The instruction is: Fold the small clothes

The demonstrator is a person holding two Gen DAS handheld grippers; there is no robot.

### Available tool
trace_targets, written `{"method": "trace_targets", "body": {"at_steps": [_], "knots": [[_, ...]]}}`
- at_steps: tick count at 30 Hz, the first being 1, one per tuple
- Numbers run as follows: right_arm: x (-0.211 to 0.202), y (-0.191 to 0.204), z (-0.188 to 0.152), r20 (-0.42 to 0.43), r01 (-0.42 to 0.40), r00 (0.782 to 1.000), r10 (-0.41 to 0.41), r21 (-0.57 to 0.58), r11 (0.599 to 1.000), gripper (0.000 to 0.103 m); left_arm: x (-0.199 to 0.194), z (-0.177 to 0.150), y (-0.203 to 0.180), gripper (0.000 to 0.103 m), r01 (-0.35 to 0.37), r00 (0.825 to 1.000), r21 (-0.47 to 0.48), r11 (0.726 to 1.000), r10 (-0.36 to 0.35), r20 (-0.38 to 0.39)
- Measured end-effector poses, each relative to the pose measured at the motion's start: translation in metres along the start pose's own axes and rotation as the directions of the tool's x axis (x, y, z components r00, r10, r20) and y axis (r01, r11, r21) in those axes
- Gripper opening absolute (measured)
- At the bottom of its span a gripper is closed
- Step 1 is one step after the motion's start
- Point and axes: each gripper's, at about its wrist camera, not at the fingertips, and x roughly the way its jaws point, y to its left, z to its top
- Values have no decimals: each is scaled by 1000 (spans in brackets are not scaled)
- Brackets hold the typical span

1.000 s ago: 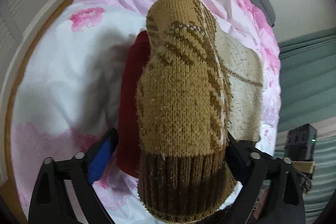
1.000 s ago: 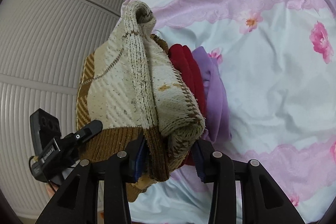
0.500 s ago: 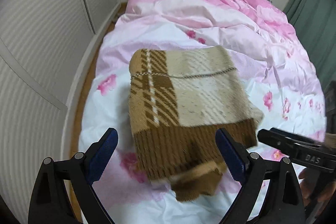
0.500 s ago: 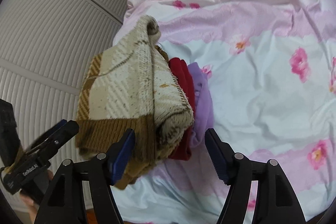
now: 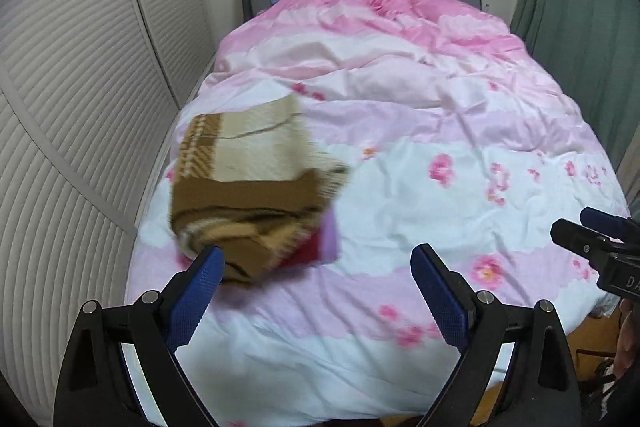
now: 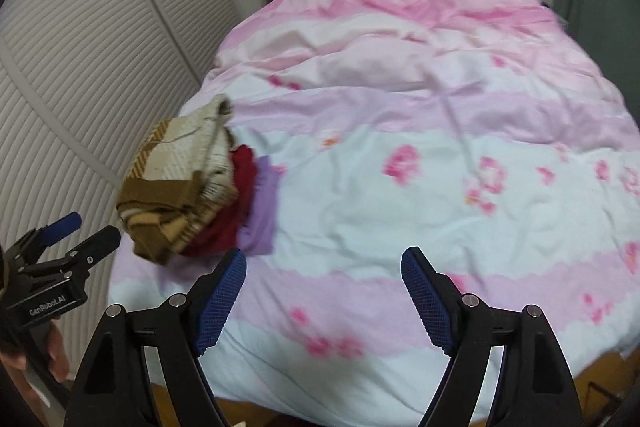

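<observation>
Folded brown knit sweater (image 5: 248, 187) tops a clothes stack near the bed's (image 5: 440, 187) left edge; left gripper (image 5: 316, 291) and right gripper (image 6: 324, 291) spread, holding nothing.

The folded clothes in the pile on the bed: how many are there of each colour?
Brown and cream knit: 1
Red garment: 1
Purple garment: 1
Total: 3, stacked together near the left edge of the bed; both claws are open and hold nothing.
</observation>
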Motion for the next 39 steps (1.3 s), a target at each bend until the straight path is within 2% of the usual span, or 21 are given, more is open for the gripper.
{"method": "trace_targets", "body": {"at_steps": [5,9,18,26,39], "knots": [[-50,-52,-29,34,30,999,-31,12,999,80,-39,-29,-68,100,35,999,-2,999,-35,39],[-90,-101,-59,56,38,998,-39,26,999,80,-67,-51,-119,100,25,997,24,999,-26,69],[-158,-176,-115,87,62,994,-62,10,998,80,-123,-89,-208,103,45,992,40,998,-49,115],[-202,-211,-145,118,60,991,-63,33,998,80,-156,-105,-246,103,47,989,63,997,-56,137],[-228,-225,-159,153,90,984,-94,36,995,80,-179,-110,-269,103,60,984,77,995,-72,165]]}}
